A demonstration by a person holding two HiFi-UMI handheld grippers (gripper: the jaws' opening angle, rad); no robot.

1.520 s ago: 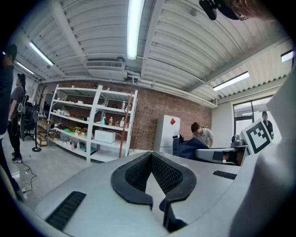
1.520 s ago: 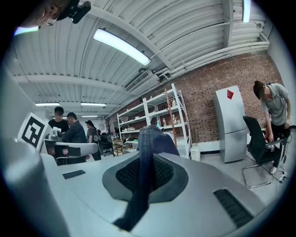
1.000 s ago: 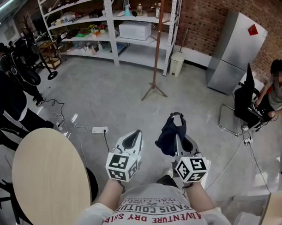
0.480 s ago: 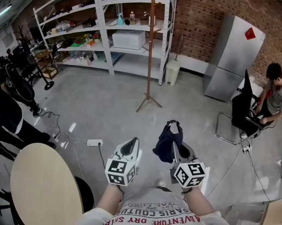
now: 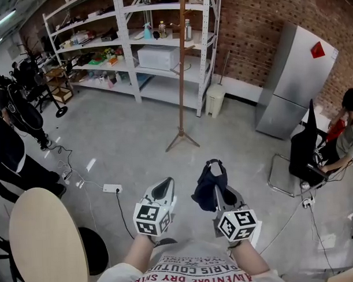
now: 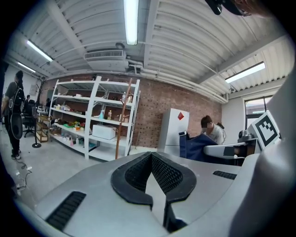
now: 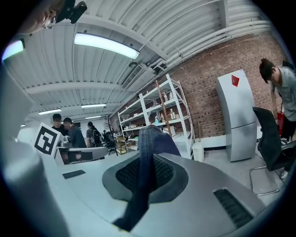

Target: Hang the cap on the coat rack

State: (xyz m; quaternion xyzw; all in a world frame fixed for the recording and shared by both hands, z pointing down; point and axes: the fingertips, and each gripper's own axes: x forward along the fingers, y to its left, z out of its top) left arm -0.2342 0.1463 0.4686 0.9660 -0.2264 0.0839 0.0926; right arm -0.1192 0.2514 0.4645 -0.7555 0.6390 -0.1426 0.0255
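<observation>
A dark blue cap (image 5: 209,180) hangs from my right gripper (image 5: 216,192), which is shut on its fabric; in the right gripper view the cap (image 7: 151,139) runs up between the jaws and folds over their tip (image 7: 147,156). My left gripper (image 5: 161,191) is held beside it at the same height, shut and with nothing in it (image 6: 151,155). The coat rack (image 5: 181,79) is a thin brown pole on splayed feet, standing on the grey floor ahead, in front of the shelves. It also shows far off in both gripper views (image 6: 121,121) (image 7: 162,107).
White metal shelving (image 5: 140,75) with boxes and bottles lines the brick wall behind the rack. A small white bin (image 5: 214,100) and a grey cabinet (image 5: 296,87) stand right of it. A seated person (image 5: 351,138), a round wooden table (image 5: 47,240) and a power strip (image 5: 112,188) are nearby.
Both grippers, with the cap in the right one, have been carried forward across the floor toward the coat rack. The rack's feet sit nearer and lower in view; the round table has slid off left.
</observation>
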